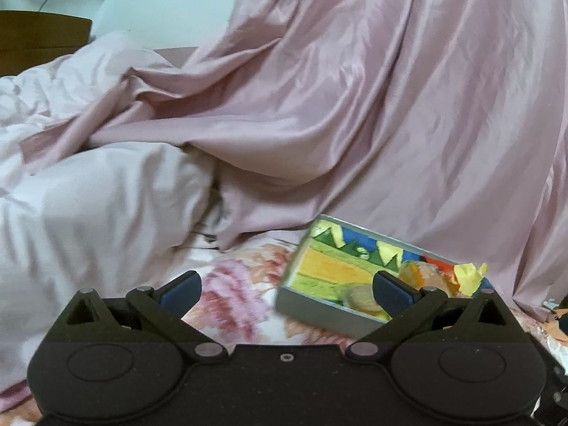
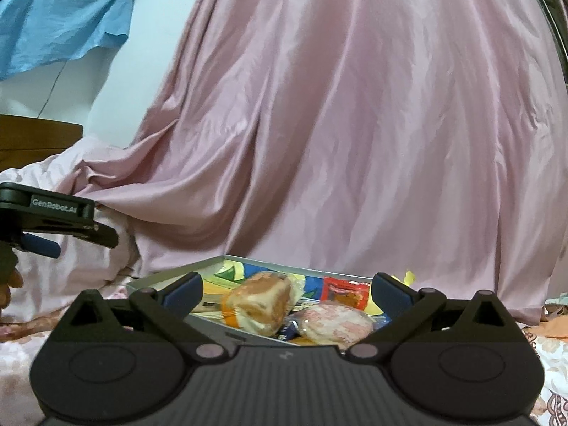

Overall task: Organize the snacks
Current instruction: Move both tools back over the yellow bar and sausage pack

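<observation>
A shallow grey box [image 1: 319, 307] with a bright printed floor lies on the flowered bedsheet [image 1: 230, 294], holding wrapped snacks. My left gripper [image 1: 285, 289] stands open with nothing between its fingers; the box sits to its right, behind the right finger. In the right wrist view the same box [image 2: 163, 278] lies just beyond my right gripper [image 2: 285, 289], which is open and holds nothing. Inside I see a wrapped bread roll [image 2: 261, 305], a round pink pastry [image 2: 335, 323] and a red packet [image 2: 346, 291]. The left gripper [image 2: 53, 230] shows at the left edge, above the bedding.
A large pink satin cloth [image 2: 355, 124] rises right behind the box. Crumpled pale pink bedding [image 1: 88, 195] fills the left. A wooden headboard [image 1: 39, 35] and a blue cloth [image 2: 60, 17] on the wall are at the far left.
</observation>
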Available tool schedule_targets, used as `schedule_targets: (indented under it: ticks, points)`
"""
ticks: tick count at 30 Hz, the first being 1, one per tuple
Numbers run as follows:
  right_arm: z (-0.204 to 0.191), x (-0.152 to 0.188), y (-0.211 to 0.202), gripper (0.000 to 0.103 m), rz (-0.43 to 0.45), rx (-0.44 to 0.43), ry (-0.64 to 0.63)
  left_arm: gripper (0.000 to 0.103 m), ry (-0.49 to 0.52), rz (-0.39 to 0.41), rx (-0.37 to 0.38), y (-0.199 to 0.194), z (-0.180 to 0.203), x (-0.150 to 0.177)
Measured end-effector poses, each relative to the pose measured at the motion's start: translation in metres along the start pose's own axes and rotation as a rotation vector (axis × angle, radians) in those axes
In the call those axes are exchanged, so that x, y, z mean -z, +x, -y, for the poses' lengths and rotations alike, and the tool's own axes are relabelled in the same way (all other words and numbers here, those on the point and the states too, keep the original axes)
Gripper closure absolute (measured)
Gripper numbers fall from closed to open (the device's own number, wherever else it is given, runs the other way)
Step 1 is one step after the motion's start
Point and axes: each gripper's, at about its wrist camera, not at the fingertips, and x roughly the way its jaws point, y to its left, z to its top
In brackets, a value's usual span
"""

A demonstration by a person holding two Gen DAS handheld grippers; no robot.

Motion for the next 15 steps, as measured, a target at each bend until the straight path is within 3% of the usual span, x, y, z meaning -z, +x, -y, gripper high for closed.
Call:
schedule_targets:
  ticks: [15]
  points:
    - [-0.046, 0.003, -0.046, 0.000, -0.077, -0.084, 0.003, 0.001, 0.067, -0.089, -0.024, -0.054, -0.050, 0.034]
